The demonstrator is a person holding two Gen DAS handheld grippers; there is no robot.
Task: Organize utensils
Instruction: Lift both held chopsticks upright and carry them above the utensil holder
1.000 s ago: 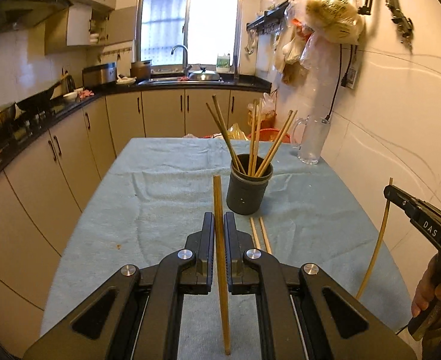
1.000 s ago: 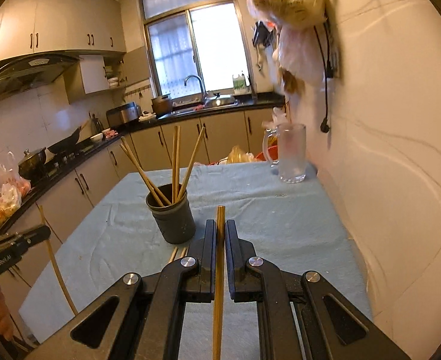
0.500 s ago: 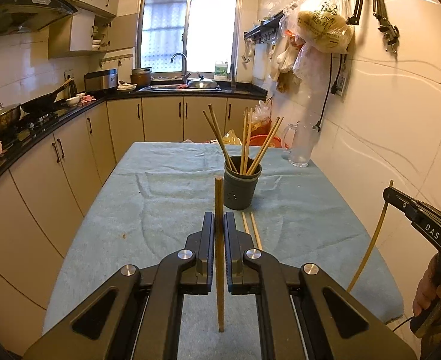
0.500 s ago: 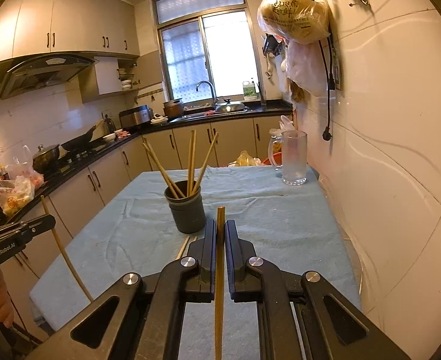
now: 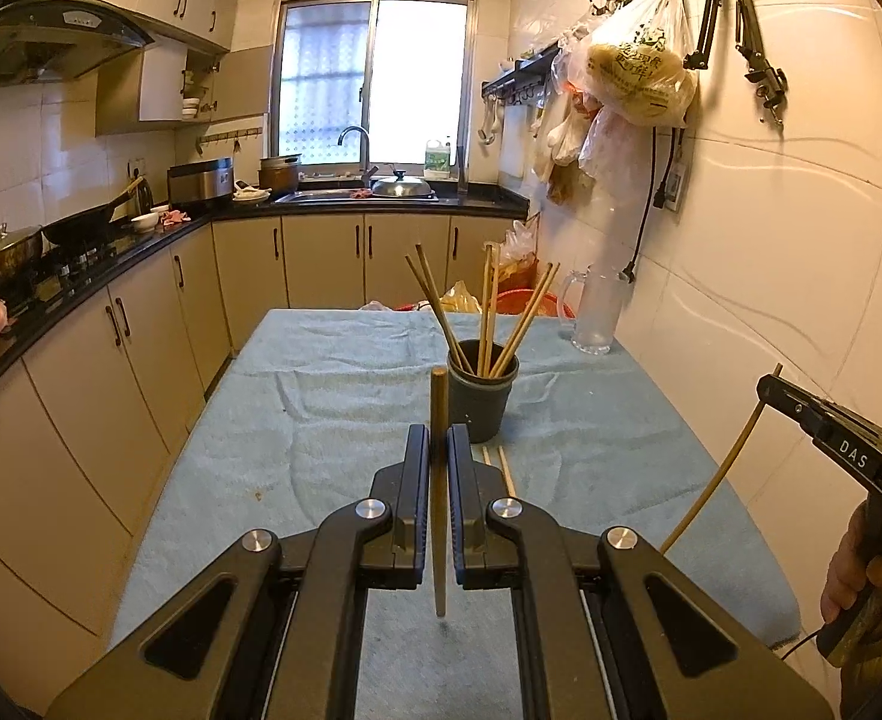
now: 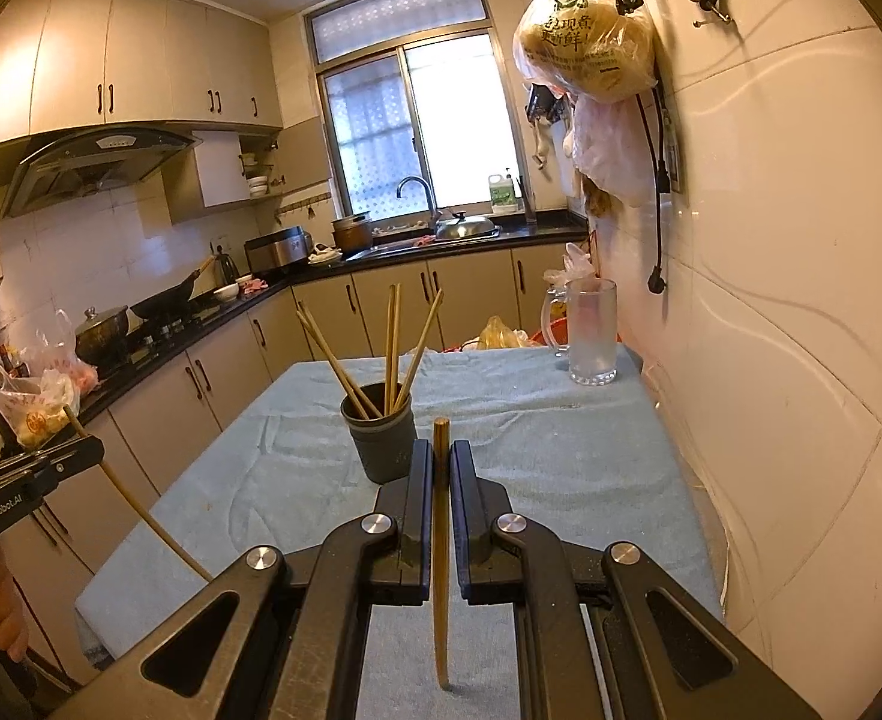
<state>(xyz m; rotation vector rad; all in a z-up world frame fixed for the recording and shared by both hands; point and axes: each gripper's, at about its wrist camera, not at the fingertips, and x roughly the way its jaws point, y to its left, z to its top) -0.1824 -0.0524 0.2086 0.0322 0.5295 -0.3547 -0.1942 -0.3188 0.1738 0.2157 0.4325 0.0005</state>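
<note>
Two grippers are each pinching one chopstick above a table (image 5: 333, 396) draped in a blue towel; the left gripper (image 5: 438, 450) is squeezing its chopstick (image 5: 438, 516) upright between pressed-together fingers; a dark cup (image 5: 482, 399) is standing just beyond, holding several chopsticks (image 5: 489, 312) that are leaning outward; two more chopsticks (image 5: 504, 468) are lying on the towel at its base; a glass mug (image 5: 596, 312) is sitting near the wall; the right gripper (image 6: 440, 468) is clamping its own chopstick (image 6: 441, 564) the same way.
</note>
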